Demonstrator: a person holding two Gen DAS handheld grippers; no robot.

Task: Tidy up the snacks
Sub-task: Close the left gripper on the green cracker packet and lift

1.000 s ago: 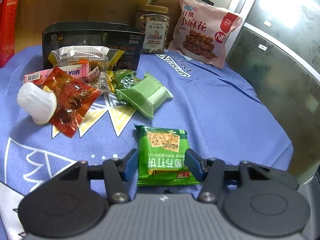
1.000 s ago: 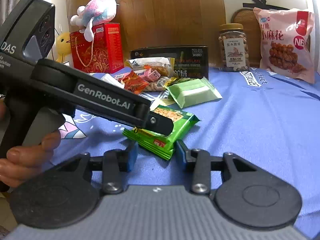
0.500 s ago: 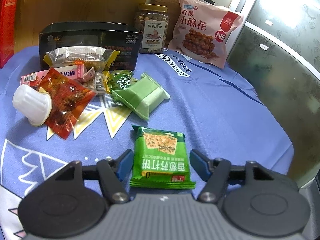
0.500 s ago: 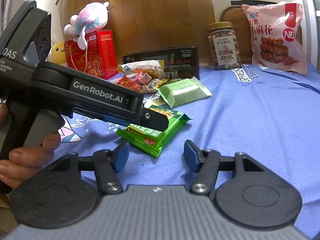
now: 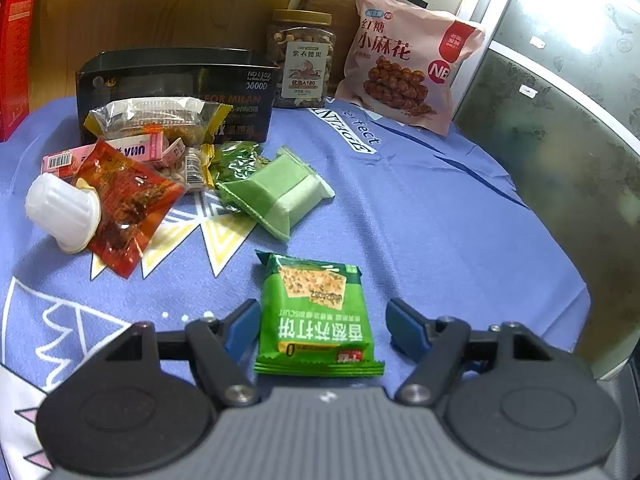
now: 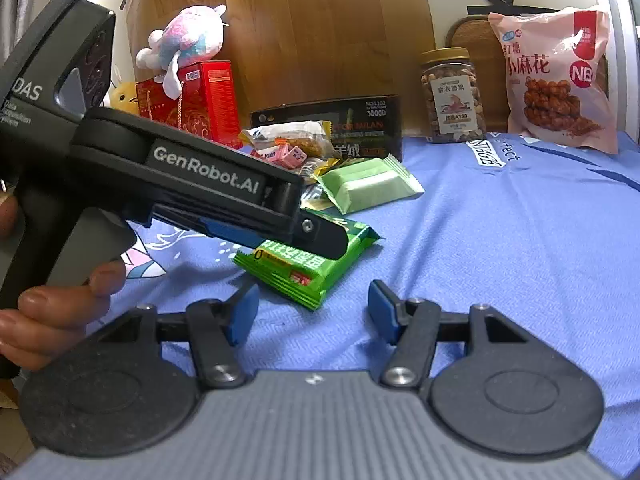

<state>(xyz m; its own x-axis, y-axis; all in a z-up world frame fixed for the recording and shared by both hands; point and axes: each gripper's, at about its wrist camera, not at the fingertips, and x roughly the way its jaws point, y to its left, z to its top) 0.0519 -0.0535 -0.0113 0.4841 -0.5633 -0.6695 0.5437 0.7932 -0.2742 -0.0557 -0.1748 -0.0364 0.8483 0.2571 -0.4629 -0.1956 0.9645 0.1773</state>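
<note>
Green biscuit packet (image 5: 316, 312) on blue cloth (image 5: 420, 220) with white-yellow triangles.

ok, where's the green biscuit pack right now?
Left wrist view: the green biscuit pack lies flat on the blue tablecloth, low centre, between the left gripper fingers, in front of the pale green wafer pack.

Blue printed tablecloth (image 5: 420, 216) as landmark. Plush toy (image 6: 188, 42), pink-blue-white, sits on top of a red gift box (image 6: 200, 104) at the cloth's far left edge. Yellow soft toy (image 6: 125, 96) just left of that box, mostly hidden. Wood-grain panel (image 6: 320, 28) upright behind the cloth. Round woven board (image 6: 468, 38) leans on the wall at far right. Dark glass surface (image 5: 560, 184) right of the cloth edge.
</note>
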